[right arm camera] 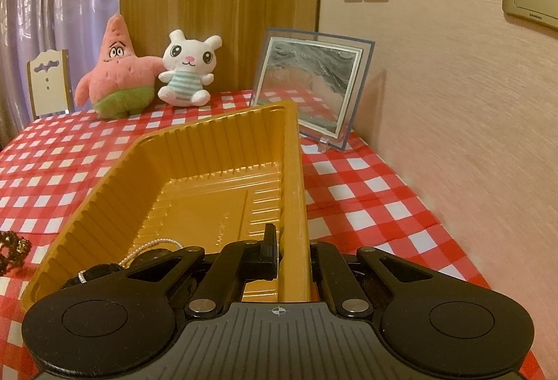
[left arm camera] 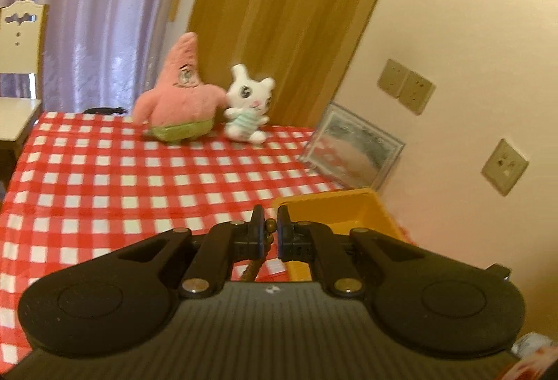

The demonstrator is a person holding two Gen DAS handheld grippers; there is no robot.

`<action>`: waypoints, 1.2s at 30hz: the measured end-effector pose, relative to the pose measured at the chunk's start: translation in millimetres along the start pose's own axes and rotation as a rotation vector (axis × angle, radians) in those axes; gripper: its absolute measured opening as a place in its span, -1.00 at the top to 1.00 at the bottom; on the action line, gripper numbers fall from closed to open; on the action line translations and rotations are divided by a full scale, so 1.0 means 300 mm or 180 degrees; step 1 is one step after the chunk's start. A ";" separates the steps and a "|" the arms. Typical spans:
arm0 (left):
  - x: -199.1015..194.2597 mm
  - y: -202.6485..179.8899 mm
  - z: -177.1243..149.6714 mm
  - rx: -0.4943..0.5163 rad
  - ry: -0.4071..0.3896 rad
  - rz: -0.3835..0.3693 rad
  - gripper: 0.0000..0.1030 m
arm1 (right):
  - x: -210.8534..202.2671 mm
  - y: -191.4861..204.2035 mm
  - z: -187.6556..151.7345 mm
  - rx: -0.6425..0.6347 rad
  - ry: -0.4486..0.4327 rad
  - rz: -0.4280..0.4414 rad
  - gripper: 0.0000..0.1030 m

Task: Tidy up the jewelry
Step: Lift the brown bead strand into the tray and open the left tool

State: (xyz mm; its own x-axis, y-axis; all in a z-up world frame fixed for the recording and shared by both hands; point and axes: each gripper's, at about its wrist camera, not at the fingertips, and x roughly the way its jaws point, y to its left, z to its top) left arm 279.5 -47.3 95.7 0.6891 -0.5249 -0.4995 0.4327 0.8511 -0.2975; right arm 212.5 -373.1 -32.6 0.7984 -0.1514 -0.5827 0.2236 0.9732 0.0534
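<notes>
In the left wrist view my left gripper (left arm camera: 270, 217) is shut on a brown beaded string (left arm camera: 255, 268). One bead shows between the pads and the rest hangs below, above the checked tablecloth (left arm camera: 104, 177). The yellow plastic tray (left arm camera: 334, 205) lies just right of it. In the right wrist view my right gripper (right arm camera: 292, 240) is shut on the right wall of that yellow tray (right arm camera: 296, 177), one finger inside and one outside. A pearl strand (right arm camera: 153, 244) and dark pieces (right arm camera: 101, 270) lie in the tray's near left corner. A dark gold beaded piece (right arm camera: 14, 249) rests on the cloth left of the tray.
A pink star plush (right arm camera: 118, 73) and a white bunny plush (right arm camera: 188, 69) sit at the table's far edge. A framed picture (right arm camera: 310, 83) leans against the wall on the right. A pale chair (right arm camera: 48, 83) stands beyond the far left corner.
</notes>
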 end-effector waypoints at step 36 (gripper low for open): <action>0.586 -0.360 -0.199 0.0163 0.1037 -0.0772 0.80 | -0.002 0.018 0.003 0.0069 0.0017 0.0034 0.93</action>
State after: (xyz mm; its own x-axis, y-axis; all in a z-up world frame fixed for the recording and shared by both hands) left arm 319.3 -230.9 -8.6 0.3469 -0.6724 -0.6538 0.5941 0.6970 -0.4016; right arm 213.7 -367.9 -31.1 0.7978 -0.1400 -0.5864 0.2271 0.9708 0.0773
